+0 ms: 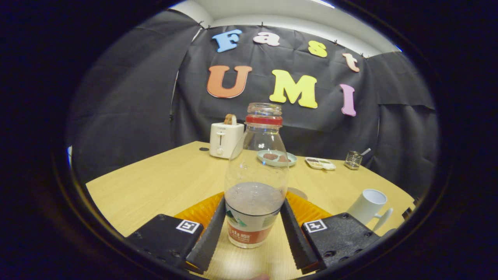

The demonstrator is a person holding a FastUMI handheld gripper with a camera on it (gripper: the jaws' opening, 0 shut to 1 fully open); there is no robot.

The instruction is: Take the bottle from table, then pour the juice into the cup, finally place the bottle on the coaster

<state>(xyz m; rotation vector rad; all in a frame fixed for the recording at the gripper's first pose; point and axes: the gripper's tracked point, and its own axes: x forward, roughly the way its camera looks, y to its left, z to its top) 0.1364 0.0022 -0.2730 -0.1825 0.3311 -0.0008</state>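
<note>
A clear plastic bottle [255,175] stands upright between my fingers, uncapped, with a red ring at its neck. Greyish juice fills about its lower third, above a red and white label. My gripper [253,204] is shut on the bottle, one finger [212,233] pressing its left side and the other its right, at label height. I cannot tell whether its base rests on the wooden table [155,186] or hangs just above it. A white cup [367,206] with a handle stands beyond my right finger. A round brownish coaster [298,193] lies just behind the bottle to its right.
At the table's far side stand a white toaster [225,140] with a slice of bread in it, a pale plate [277,158] with brown food, a small white dish [320,163] and a small metal holder [353,160]. Black cloth closes the booth behind.
</note>
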